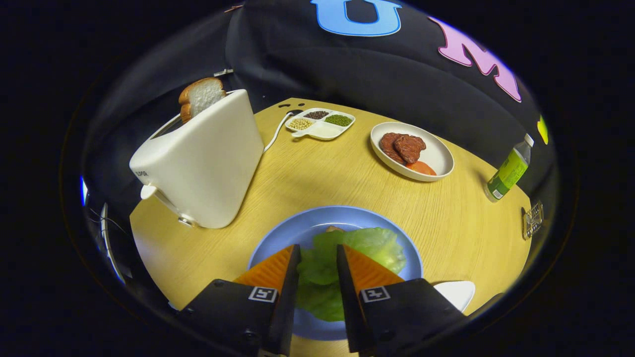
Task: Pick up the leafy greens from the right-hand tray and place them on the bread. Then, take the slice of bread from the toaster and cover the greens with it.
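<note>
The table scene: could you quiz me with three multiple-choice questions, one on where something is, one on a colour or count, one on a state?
1. Where is the lettuce?
A. On the blue plate
B. In the toaster
C. Beside the bottle

2. How many compartments of the divided tray hold grains or beans?
A. One
B. Three
C. Five

3. What state are the fingers in?
A. Pressed tight together
C. Clamped on the toaster
B. Apart, with lettuce between them

Answers:
1 A, the leaf lies on the blue plate, covering the bread.
2 B, three sections are filled and one is bare.
3 B, the gripper shows a gap with lettuce in it; whether the fingers press the leaf is unclear.

The bread slice stands in the toaster.
</note>
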The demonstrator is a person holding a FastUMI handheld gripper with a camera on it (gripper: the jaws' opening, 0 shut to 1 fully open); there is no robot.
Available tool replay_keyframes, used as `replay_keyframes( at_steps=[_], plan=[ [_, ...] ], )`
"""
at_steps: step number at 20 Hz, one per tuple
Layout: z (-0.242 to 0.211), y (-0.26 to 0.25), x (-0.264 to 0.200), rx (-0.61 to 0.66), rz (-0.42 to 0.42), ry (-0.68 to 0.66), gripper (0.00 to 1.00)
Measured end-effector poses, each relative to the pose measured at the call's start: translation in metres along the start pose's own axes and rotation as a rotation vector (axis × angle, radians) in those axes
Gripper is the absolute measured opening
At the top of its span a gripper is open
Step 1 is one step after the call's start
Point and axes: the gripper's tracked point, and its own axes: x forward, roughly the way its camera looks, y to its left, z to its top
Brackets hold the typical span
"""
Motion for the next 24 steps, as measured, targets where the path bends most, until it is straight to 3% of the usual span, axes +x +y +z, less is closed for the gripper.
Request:
replay_keyframes(
  at_steps=[2,5,8,9,16,24],
  plan=[
    [0.004,0.005,-0.004,0.014,0.016,-0.014,0.52],
    [0.008,0.001,-0.015,0.018,0.008,-0.034,0.87],
    [0.015,-0.002,-0.033,0.011,-0.003,-0.066,0.94],
    [0.018,-0.003,-0.04,0.008,-0.01,-0.081,1.0],
    [0.084,0.008,-0.105,-0.05,-0.034,-0.24,1.0],
    [0.178,0.097,-0.141,-0.126,0.117,-0.396,1.0]
  ],
)
